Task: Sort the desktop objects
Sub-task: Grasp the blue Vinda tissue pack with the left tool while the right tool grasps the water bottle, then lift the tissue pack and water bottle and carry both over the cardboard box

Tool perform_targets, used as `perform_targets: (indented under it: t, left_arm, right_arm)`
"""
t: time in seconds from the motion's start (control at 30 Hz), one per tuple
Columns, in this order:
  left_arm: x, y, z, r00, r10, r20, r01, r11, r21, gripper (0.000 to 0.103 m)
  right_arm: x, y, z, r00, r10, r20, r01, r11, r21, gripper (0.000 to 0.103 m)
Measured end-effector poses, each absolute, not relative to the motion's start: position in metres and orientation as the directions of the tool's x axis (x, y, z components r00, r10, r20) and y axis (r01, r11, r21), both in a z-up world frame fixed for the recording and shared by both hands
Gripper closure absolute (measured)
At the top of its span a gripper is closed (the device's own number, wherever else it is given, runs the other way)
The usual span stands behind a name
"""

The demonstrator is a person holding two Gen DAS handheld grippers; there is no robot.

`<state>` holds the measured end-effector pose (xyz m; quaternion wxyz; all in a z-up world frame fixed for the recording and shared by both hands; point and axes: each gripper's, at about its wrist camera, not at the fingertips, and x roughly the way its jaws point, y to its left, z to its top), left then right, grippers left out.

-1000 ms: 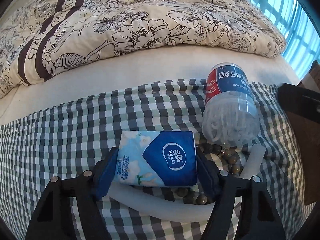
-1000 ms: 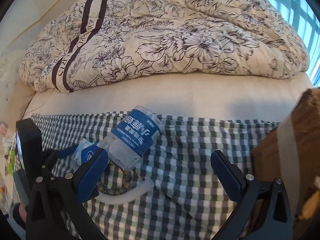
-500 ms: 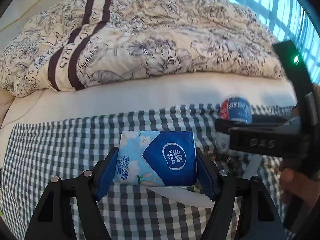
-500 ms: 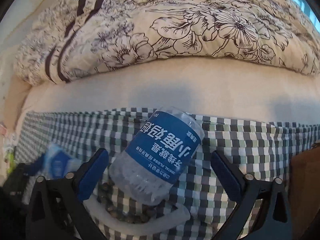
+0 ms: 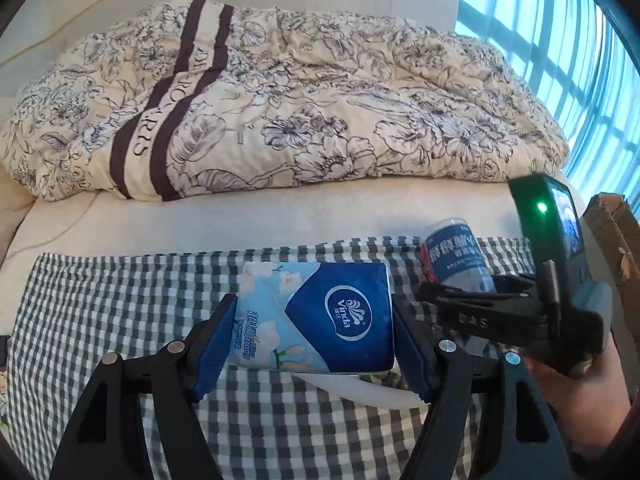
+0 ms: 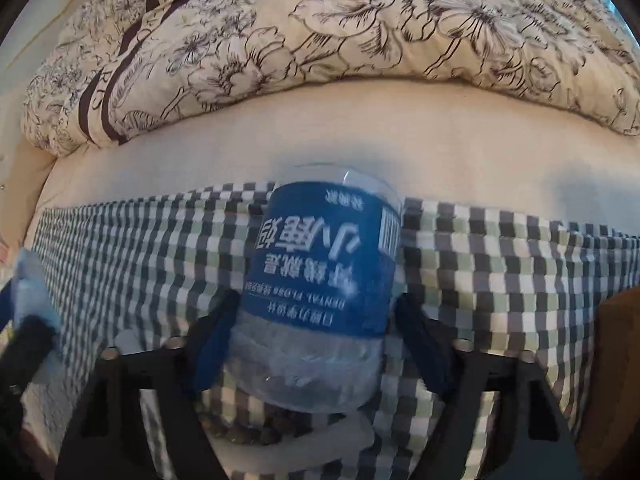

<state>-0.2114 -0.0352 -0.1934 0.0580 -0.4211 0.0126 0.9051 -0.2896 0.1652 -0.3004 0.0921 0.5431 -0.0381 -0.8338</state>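
My left gripper (image 5: pixel 314 344) is shut on a blue and white Vinda tissue pack (image 5: pixel 320 316) and holds it above the checkered cloth (image 5: pixel 120 312). My right gripper (image 6: pixel 316 336) has its blue pads against both sides of a clear dental floss jar (image 6: pixel 324 280) with a blue label, lying with its base pointing away. The same jar (image 5: pixel 456 256) and the right gripper body (image 5: pixel 520 312) show at the right of the left wrist view. A white dish (image 6: pixel 304 444) with dark beads (image 6: pixel 256 432) lies under the jar.
A floral quilt (image 5: pixel 280 100) is heaped on the cream mattress (image 5: pixel 240 216) behind the cloth. A brown cardboard box (image 5: pixel 616 232) stands at the right edge. A window (image 5: pixel 580 40) is at the far right.
My left gripper has lifted the tissue pack up and back from the dish. My right gripper has moved in around the jar and closed on it.
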Motion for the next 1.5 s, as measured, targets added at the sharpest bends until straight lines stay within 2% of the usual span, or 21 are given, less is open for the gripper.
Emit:
perform_targets:
  t: [0.23, 0.6, 1.5]
  left_arm:
    - [-0.207, -0.045, -0.181, -0.662, 0.084, -0.745, -0.076, -0.996, -0.044, 0.029]
    - [-0.185, -0.038, -0.154, -0.704, 0.112, -0.701, -0.086, -0.994, -0.073, 0.029]
    - [-0.07, -0.023, -0.051, -0.855, 0.129, -0.502, -0.101, -0.991, -0.082, 0.029]
  right_arm:
    - [-0.264, 0.177, -0.286, -0.436, -0.23, -0.87, 0.127, -0.973, 0.193, 0.039]
    - [-0.212, 0.193, -0.234, -0.55, -0.245, -0.799, 0.144, -0.969, 0.198, 0.04]
    - [-0.074, 0.214, -0.09, -0.786, -0.232, -0.574, 0.167, -0.972, 0.163, 0.04]
